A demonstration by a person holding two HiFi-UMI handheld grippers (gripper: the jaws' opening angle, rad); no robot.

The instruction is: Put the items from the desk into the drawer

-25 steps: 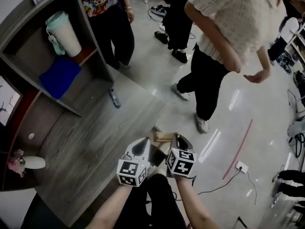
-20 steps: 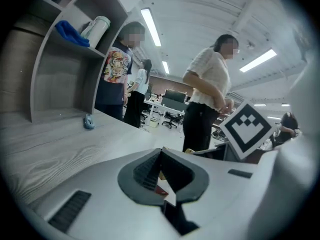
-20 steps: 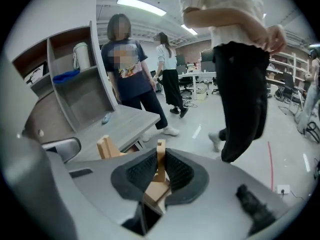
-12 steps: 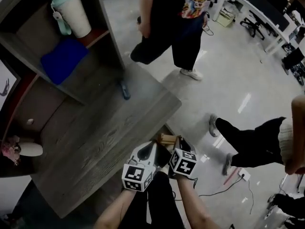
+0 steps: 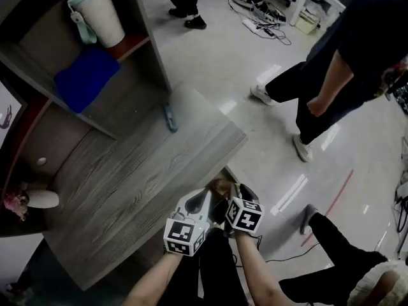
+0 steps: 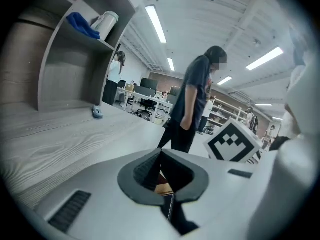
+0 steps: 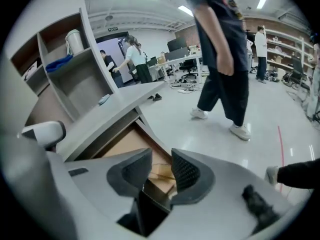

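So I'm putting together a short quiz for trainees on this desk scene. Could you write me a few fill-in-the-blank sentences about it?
The cup in the shelf unit stands ____.
The cloth near it is coloured ____.
The drawer under the edge of the desk stands ____.
Missing words: upright; blue; open.

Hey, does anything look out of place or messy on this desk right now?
Nothing looks spilled or damaged. One small blue-grey item lies alone on the desk beside the shelf unit, not in the drawer that stands open below the desk's edge.
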